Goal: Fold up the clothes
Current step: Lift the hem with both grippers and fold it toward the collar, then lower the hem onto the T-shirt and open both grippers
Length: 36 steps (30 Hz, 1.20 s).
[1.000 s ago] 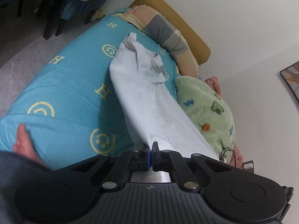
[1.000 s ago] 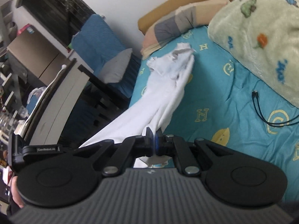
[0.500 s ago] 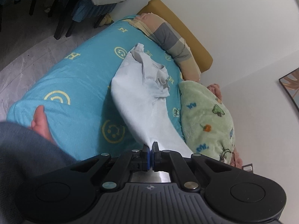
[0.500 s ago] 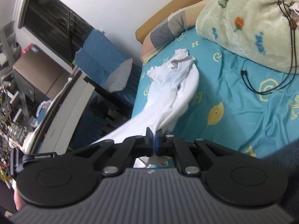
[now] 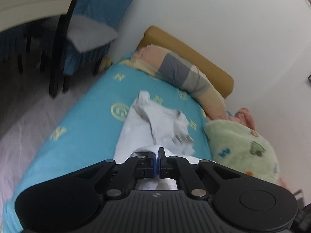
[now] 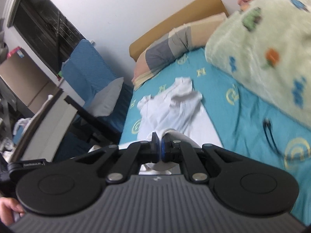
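A white shirt [image 5: 153,128] lies along the turquoise bed sheet [image 5: 87,120], its crumpled far end towards the pillow. My left gripper [image 5: 157,152] is shut on the shirt's near edge. In the right wrist view the same shirt [image 6: 175,108] stretches away from me, and my right gripper [image 6: 159,138] is shut on another part of its near edge. Both grippers hold the near end low, close over the bed.
A checked pillow [image 5: 180,71] and a mustard headboard [image 5: 194,52] are at the bed's far end. A green fleece blanket [image 6: 262,48] is heaped on the wall side. A black cable [image 6: 269,130] lies on the sheet. Blue chairs [image 6: 91,77] and a table stand beside the bed.
Both grippers have moved forward and down towards the bed, still holding the shirt. The shirt now lies shorter and more bunched on the sheet. The views are motion-blurred.
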Each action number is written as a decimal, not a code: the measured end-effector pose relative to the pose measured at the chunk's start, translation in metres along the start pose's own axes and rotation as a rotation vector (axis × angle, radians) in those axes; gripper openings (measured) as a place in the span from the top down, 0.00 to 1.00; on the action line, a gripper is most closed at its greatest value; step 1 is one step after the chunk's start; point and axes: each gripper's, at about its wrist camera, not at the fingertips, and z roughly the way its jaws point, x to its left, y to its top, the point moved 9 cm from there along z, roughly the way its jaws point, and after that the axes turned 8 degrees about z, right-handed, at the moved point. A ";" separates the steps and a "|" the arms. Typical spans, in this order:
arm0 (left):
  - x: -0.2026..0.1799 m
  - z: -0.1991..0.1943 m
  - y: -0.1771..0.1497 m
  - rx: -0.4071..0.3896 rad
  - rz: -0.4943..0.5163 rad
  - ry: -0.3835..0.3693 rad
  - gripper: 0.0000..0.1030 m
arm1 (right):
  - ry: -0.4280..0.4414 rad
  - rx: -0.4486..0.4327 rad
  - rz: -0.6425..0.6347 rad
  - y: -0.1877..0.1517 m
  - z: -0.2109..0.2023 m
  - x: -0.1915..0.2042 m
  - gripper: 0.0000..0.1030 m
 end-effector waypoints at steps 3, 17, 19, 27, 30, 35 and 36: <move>0.001 0.048 0.016 -0.037 0.066 0.046 0.98 | -0.017 -0.037 -0.054 0.017 0.042 0.000 0.94; 0.035 0.238 -0.001 0.013 0.285 0.180 0.97 | -0.152 -0.010 -0.346 0.024 0.226 -0.055 0.93; 0.035 0.242 -0.006 0.029 0.313 0.174 0.95 | -0.161 0.004 -0.357 0.017 0.233 -0.061 0.92; 0.004 0.199 -0.008 0.012 0.383 0.133 0.37 | -0.156 -0.023 -0.316 0.018 0.206 -0.049 0.18; -0.011 0.168 -0.010 -0.021 0.411 0.127 0.25 | -0.143 -0.058 -0.349 0.020 0.179 -0.030 0.20; -0.034 0.114 -0.018 -0.078 0.436 0.107 0.18 | -0.115 -0.112 -0.363 0.021 0.126 -0.002 0.20; -0.039 0.103 -0.020 -0.091 0.439 0.104 0.16 | -0.125 -0.125 -0.367 0.020 0.115 0.001 0.20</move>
